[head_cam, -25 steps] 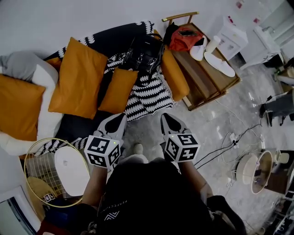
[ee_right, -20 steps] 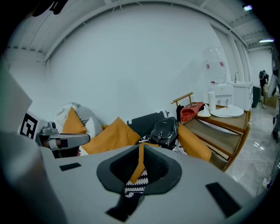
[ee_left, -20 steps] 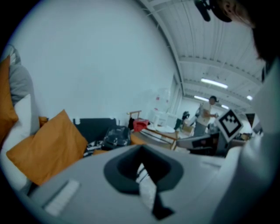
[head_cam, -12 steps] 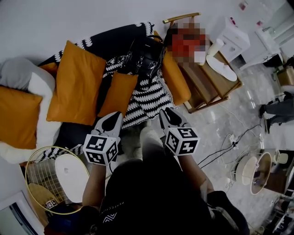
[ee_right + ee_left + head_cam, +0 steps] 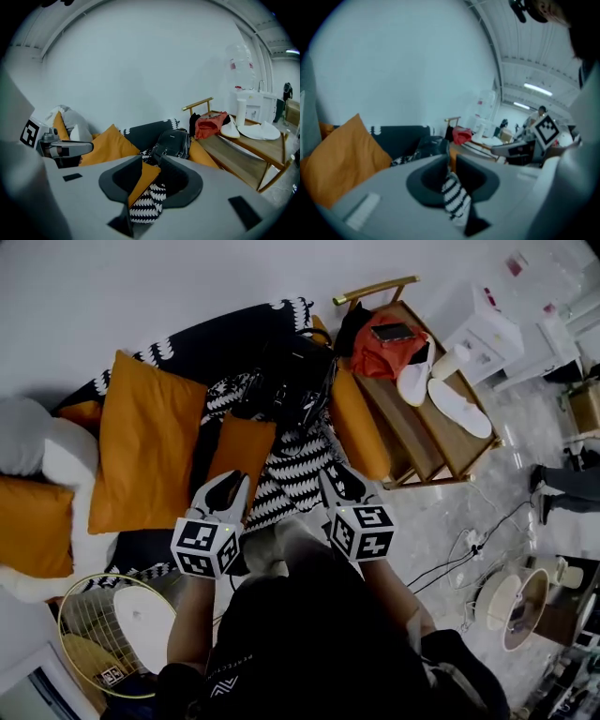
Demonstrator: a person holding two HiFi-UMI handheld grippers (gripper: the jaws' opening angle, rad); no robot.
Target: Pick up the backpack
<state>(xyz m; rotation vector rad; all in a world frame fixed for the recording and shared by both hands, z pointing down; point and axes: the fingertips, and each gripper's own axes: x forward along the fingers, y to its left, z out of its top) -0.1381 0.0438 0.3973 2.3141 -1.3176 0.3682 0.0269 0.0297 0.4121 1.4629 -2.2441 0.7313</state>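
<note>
The black backpack (image 5: 291, 381) at the sofa's (image 5: 202, 334) back edge looks soft and slumping, best taken by its top; the left gripper (image 5: 225, 486) and right gripper (image 5: 339, 479) are opening, both empty.

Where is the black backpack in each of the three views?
Head view: the backpack lies upper centre, on the sofa.
Left gripper view: backpack just left of centre.
Right gripper view: backpack just right of centre.
Shared landmark: red bag, right of the backpack in every view.
</note>
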